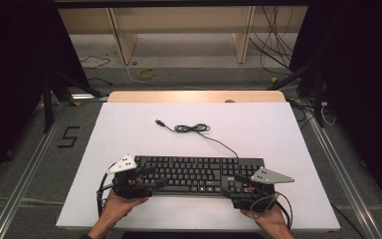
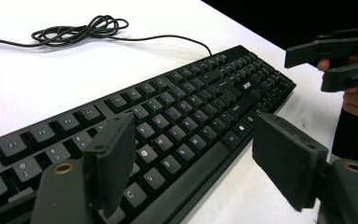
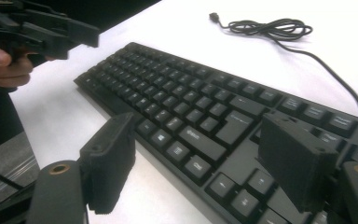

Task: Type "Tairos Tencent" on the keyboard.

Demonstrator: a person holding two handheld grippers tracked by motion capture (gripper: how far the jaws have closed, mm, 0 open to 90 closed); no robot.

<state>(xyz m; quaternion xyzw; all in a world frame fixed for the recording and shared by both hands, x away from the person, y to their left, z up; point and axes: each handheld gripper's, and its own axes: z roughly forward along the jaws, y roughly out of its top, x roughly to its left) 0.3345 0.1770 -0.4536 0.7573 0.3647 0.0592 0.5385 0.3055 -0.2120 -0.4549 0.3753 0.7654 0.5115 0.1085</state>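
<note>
High view: keyboard [image 1: 199, 174] lies flat at counter [image 1: 129, 129] near edge, left tongs [image 1: 146, 178] and right tongs [image 1: 241, 186] at its ends, both wide, gripping nothing. Looks like release/regrasp step; next: close on the ends evenly.

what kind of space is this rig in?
Probably a lab or recording workshop: a white table on a bare floor, loose cables along the wall, a taped number marker, dark curtains at both sides.
</note>
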